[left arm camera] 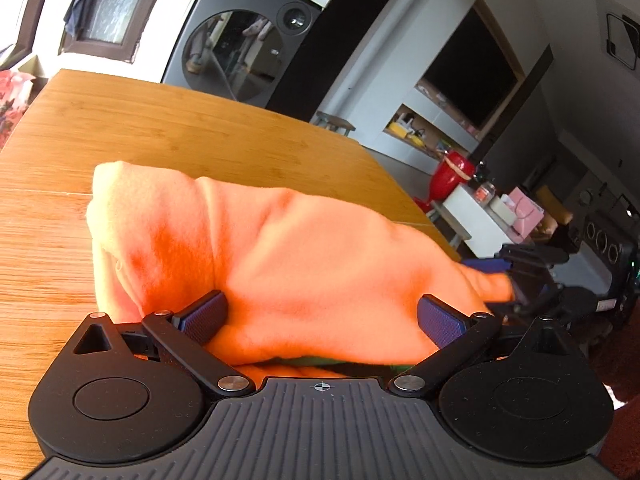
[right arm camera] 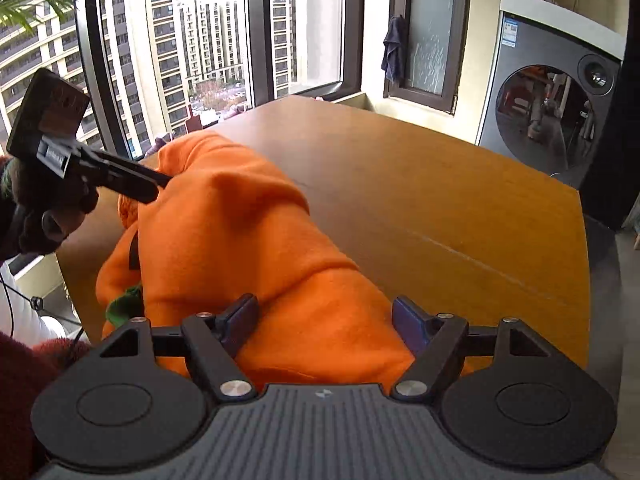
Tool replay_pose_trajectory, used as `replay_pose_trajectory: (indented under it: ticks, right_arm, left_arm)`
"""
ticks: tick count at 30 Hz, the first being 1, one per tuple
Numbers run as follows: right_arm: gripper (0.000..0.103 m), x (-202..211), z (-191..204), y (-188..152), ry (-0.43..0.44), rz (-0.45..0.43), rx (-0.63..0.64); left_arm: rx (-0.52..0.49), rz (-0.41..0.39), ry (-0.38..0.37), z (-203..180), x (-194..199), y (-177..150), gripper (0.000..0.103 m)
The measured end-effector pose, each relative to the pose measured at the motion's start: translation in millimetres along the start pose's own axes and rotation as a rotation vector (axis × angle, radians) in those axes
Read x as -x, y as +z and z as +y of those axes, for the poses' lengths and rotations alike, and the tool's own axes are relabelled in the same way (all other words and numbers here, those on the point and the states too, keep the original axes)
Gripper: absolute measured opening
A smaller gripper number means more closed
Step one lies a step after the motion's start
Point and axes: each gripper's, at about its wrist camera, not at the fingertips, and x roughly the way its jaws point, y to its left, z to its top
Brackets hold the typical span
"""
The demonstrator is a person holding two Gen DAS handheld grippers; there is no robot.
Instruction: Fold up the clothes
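Observation:
An orange fleece garment [left arm camera: 256,248] lies bunched on the wooden table [left arm camera: 160,128]. My left gripper [left arm camera: 320,314] is open, its blue pads [left arm camera: 204,316] on either side of a thick fold of the garment. In the right wrist view the same garment [right arm camera: 248,240] is heaped near the table's left edge, with a green part [right arm camera: 124,304] at its lower left. My right gripper [right arm camera: 324,322] is open too, with the fleece between its blue pads [right arm camera: 240,322]. The right gripper also shows in the left wrist view [left arm camera: 516,276] at the garment's right end. The left gripper shows in the right wrist view [right arm camera: 120,180] at the garment's far end.
A grey washing machine [left arm camera: 240,48] stands behind the table. Large windows [right arm camera: 200,40] run along the table's far side. A red pot [left arm camera: 452,176] and a white side table [left arm camera: 476,216] stand to the right. The table's bare part [right arm camera: 440,208] stretches right of the garment.

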Motion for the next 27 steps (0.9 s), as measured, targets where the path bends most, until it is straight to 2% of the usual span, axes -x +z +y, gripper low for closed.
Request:
replay_pose_trajectory:
  ticks: [5,8,10,12,14,17,22,25,27]
  right_arm:
    - [0.081,-3.1,9.5,-13.1,-0.025,-0.051,-0.05]
    - [0.086,-9.0,10.4,-10.8,-0.045,-0.059,-0.055]
    - [0.095,-12.2,10.3,-10.1,-0.058,-0.06,-0.056]
    - [0.1,-13.7,11.4,-10.9,-0.076,-0.069,-0.05]
    - [0.101,-12.0,13.7,-14.7,-0.087,-0.086,-0.038]
    - [0.102,-12.7,12.6,-18.7,-0.094,-0.111,-0.026]
    - [0.102,-20.5,2.3,-15.8,-0.117,-0.137,-0.001]
    - [0.102,-26.7,-2.3,-6.7,-0.19,-0.154,0.04]
    - [0.103,-31.4,-2.0,0.3,-0.228,-0.155,0.046]
  left_arm:
    - [-0.004,-0.053,0.03,-23.7,23.4,17.2,0.103]
    - [0.047,0.018,0.034,-34.5,11.4,12.6,0.103]
    - [0.081,0.065,0.036,-41.7,3.5,9.6,0.103]
    - [0.115,0.113,0.038,-48.9,-4.5,6.6,0.103]
    - [0.15,0.16,0.041,-56.2,-12.5,3.5,0.103]
    - [0.153,0.168,0.034,-52.1,-33.8,4.8,0.103]
    - [0.152,0.142,0.031,-44.2,-88.0,41.4,0.103]
    - [0.073,0.131,-0.009,-45.3,-125.9,71.6,0.103]
    - [0.031,0.123,0.024,-43.2,-138.6,85.2,0.103]
